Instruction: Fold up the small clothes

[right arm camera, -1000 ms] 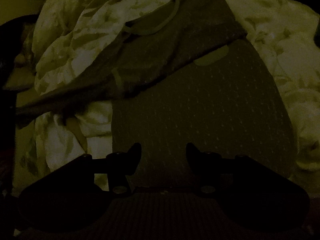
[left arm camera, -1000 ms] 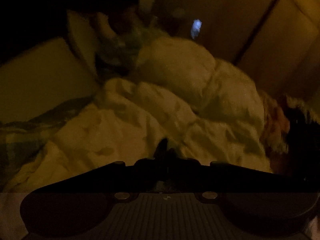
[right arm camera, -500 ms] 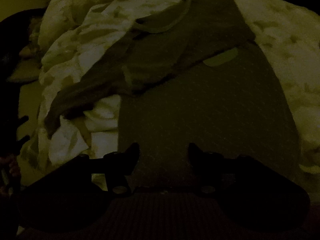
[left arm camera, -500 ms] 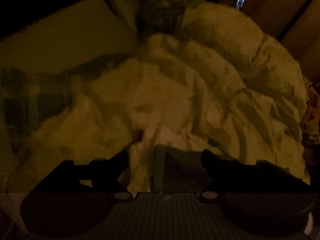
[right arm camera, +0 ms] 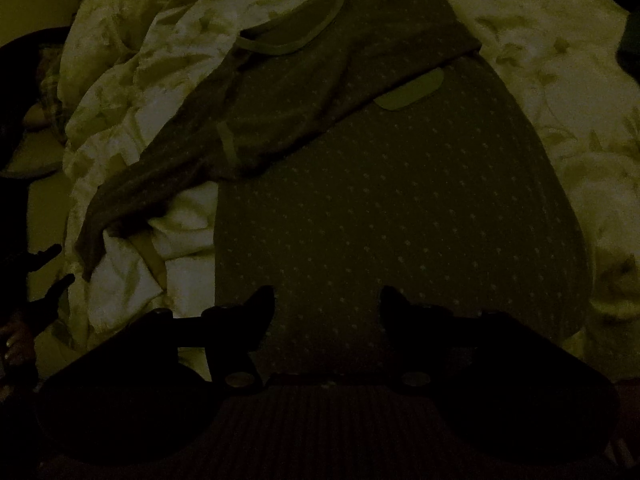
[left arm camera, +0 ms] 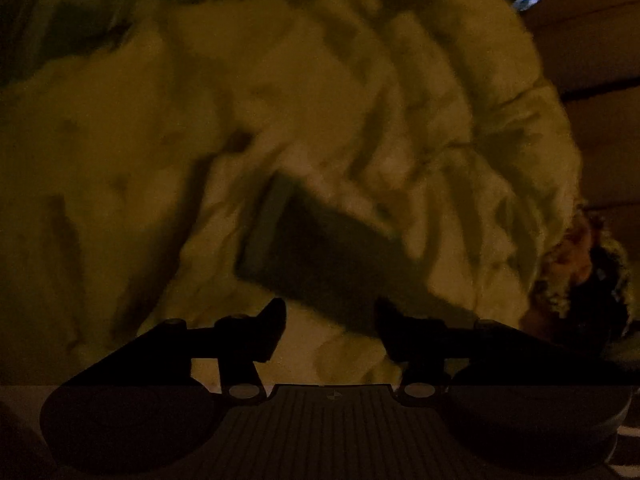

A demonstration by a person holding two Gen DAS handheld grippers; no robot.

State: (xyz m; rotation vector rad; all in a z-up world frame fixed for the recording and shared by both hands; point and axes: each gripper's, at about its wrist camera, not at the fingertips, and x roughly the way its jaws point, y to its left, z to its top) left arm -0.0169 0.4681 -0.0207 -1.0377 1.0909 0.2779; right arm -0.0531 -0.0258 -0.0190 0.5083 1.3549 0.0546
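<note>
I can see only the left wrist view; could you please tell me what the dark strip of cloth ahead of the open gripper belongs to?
Observer: It is the sleeve of a dark dotted garment spread on the pale duvet.
Operator: Which way does it lie?
Observer: Its trimmed neckline is at the end far from the right gripper.
Operator: Is that gripper holding it?
Observer: Not visibly; its jaws are opening, with the garment's lower part lying between them.
</note>
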